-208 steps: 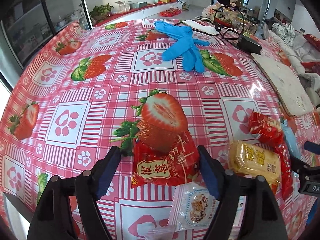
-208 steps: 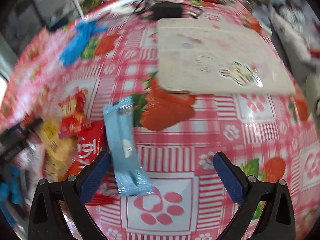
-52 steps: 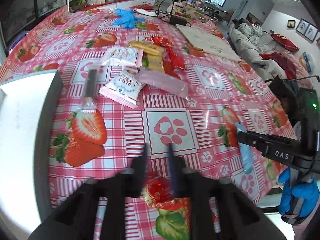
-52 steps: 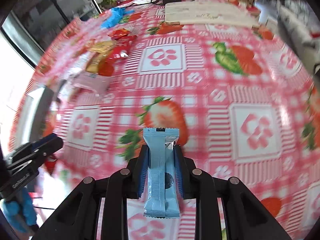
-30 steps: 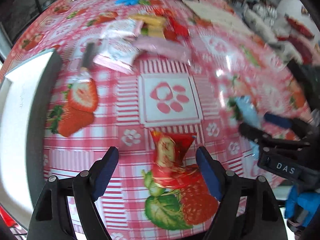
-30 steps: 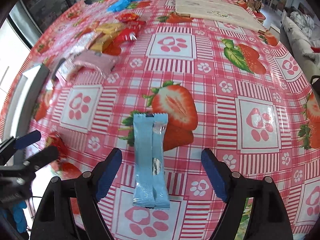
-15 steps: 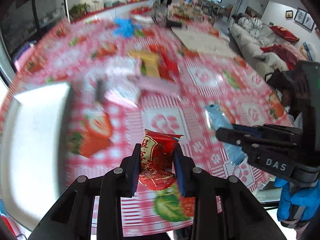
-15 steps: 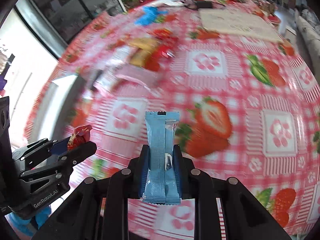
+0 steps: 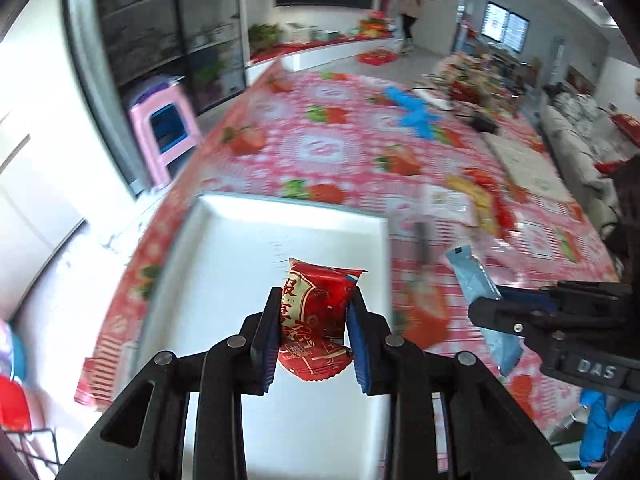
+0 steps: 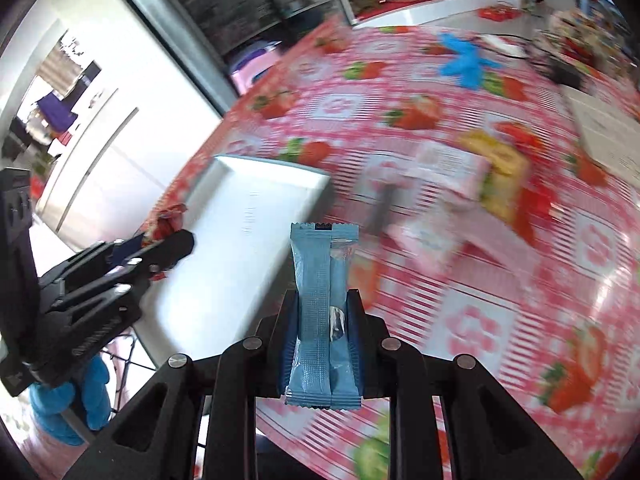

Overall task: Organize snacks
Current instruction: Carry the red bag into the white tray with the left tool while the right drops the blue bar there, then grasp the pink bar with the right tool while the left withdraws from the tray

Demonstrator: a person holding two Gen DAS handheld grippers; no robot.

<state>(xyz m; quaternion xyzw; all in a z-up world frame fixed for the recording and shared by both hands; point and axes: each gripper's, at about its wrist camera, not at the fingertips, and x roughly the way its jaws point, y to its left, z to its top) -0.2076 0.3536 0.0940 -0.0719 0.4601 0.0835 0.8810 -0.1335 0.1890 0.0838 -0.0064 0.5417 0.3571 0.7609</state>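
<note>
My left gripper (image 9: 314,334) is shut on a red snack packet (image 9: 316,322) and holds it in the air above a white tray (image 9: 248,248) at the table's near left edge. My right gripper (image 10: 322,338) is shut on a long light-blue snack bar (image 10: 323,308), held upright over the table to the right of the tray (image 10: 248,216). The blue bar (image 9: 478,292) and right gripper also show at the right of the left wrist view. The left gripper (image 10: 160,248) with its red packet (image 10: 166,222) shows at the left of the right wrist view.
Several loose snack packets (image 10: 472,184) lie in a cluster on the strawberry tablecloth (image 9: 332,152) beyond the tray. Blue gloves (image 9: 416,114) lie farther back. A pink stool (image 9: 166,132) stands off the table's left side. A beige mat (image 10: 612,140) lies at the far right.
Both grippers have swung left and lifted with their packets. The left one now hangs over the white tray; the right one has come close beside the tray.
</note>
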